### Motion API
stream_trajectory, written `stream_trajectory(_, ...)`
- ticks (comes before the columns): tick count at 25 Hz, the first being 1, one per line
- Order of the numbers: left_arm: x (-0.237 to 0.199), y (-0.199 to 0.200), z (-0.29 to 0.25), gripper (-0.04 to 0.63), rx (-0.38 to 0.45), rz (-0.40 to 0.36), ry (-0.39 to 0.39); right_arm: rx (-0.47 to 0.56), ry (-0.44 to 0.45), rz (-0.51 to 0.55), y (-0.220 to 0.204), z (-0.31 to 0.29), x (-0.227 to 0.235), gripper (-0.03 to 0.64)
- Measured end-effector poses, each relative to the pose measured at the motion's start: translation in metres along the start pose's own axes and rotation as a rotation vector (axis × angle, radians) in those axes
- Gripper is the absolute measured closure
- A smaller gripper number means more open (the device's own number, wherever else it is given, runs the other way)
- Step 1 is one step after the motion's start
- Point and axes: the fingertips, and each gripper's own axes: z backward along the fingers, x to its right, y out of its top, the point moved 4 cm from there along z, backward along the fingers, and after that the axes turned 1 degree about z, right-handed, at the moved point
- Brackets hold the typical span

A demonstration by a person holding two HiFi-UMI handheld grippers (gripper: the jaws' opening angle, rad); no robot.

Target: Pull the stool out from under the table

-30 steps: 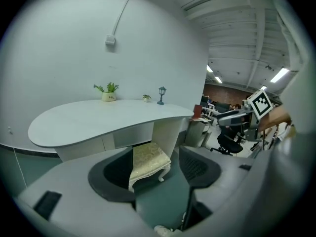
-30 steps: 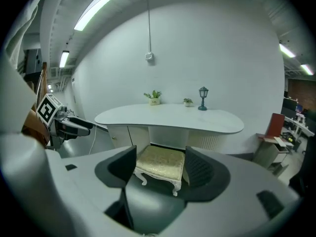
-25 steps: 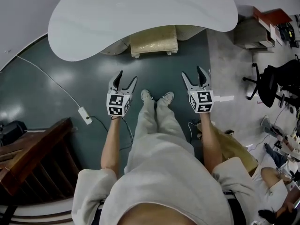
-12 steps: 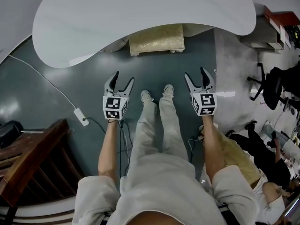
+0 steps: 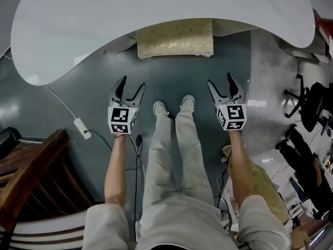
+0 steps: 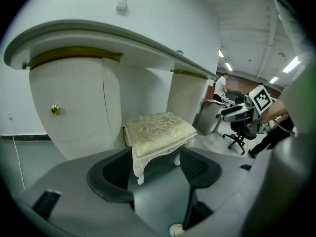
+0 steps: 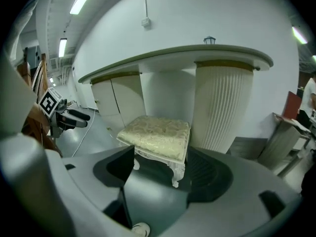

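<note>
Head view, looking steeply down: the person's legs and shoes occupy the centre, standing on a dark floor. The left gripper and right gripper are held out on either side of the feet, each pointing toward the table. Both are released: each pair of jaws stands wide apart, holds nothing and touches nothing. A cable runs across the floor at the left.

Beyond the grippers stands the stool, a pale cushioned seat on carved white legs. It is partly under the table: its near edge shows clear of the tabletop, its far part lies beneath it. The stool is well apart from both grippers.

In the left gripper view the stool appears framed in the gap between the open jaws but lies beyond them, in front of a cabinet door with a brass knob. In the right gripper view it stands likewise beyond the open jaws, just beside a fluted pedestal. A small lamp stands on the tabletop.
</note>
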Motion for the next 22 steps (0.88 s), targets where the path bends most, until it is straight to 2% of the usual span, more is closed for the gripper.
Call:
stream_trajectory(13,-0.016,-0.093,-0.124,0.302,-0.032,0.018,0.047,-0.072,0.049,-0.02,-0.123,-0.106,0.034,0.284)
stream_trajectory(17,-0.025,-0.114,-0.154,0.298,-0.06,-0.005,0.053,-0.094,0.036,-0.029,-0.146,-0.138,0.046,0.264)
stream_trajectory(22,-0.035,-0.127,-0.191,0.287,-0.083,-0.025,0.062,-0.11,0.005,-0.03,-0.159,-0.182,0.062,0.207)
